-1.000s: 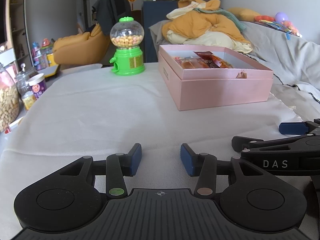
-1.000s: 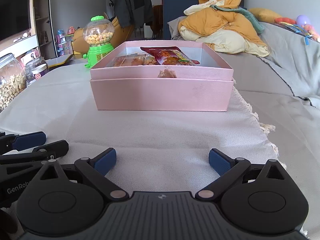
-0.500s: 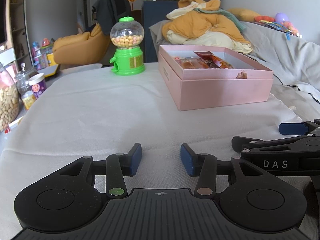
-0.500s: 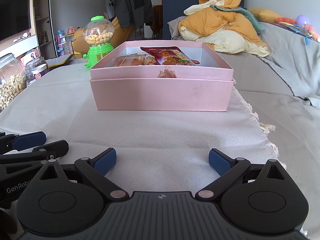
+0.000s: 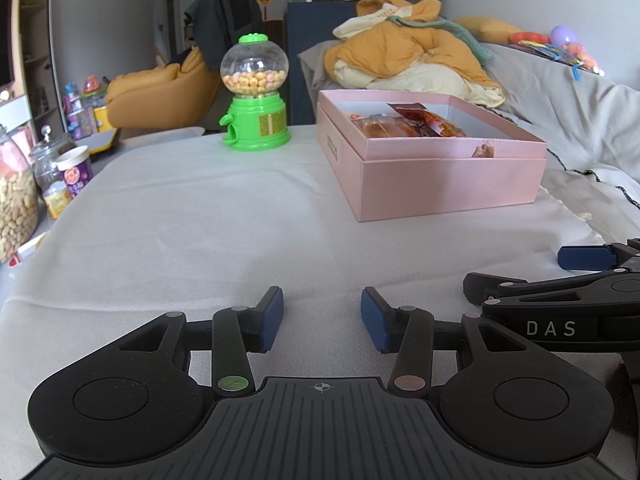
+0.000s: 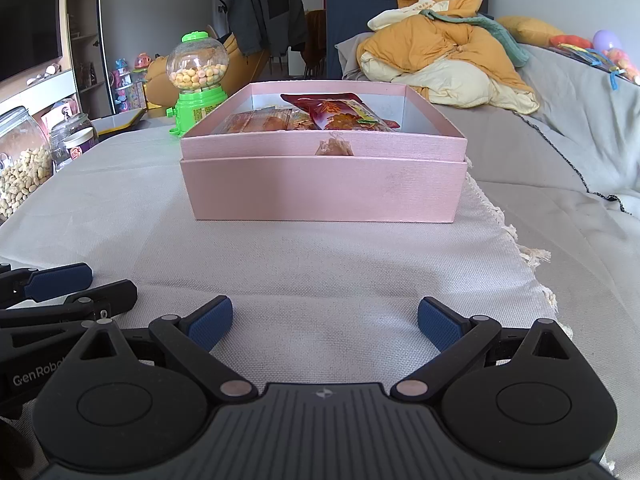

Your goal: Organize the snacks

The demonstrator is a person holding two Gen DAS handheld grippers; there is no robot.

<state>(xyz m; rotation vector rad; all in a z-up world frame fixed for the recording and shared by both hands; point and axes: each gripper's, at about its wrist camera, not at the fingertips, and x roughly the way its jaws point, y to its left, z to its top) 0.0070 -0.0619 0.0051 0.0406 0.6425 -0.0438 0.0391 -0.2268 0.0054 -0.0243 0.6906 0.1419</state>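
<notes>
Two grippers low over the white cloth (image 5: 192,216), both empty. Left gripper (image 5: 322,322) sits at the bottom centre of the left wrist view, blue pads (image 5: 272,320) apart with a moderate gap, bare cloth between them. Right gripper (image 6: 325,322) at the bottom centre of the right wrist view, fingers spread wide, nothing between them either. Each gripper pokes into the other's frame: right one at the lower right edge of the left view, left one at the lower left edge of the right view (just beside each other, not touching as far as I can tell).

Pink box (image 6: 322,188) lies lidless in the centre of the right wrist view, straight ahead of the right fingers and well apart from them. In the left view it is right of centre, mid-height, ahead and to the right of the left fingers. Inside the box: a red snack packet (image 6: 340,114) lying tilted on top of orange-wrapped snacks (image 6: 264,122). Small brownish scrap (image 6: 334,147) on the box's near wall, hard to identify, maybe a wrapper or tag.

Green gumball dispenser (image 5: 256,96) stands upright on the cloth, upper centre-left of the left view, beyond the box's far left corner. Glass jar of peanuts (image 5: 14,204) at the left edge, with a purple-label cup (image 5: 76,174) near it. Yellow bedding pile (image 6: 444,56) at upper right, behind the box.
</notes>
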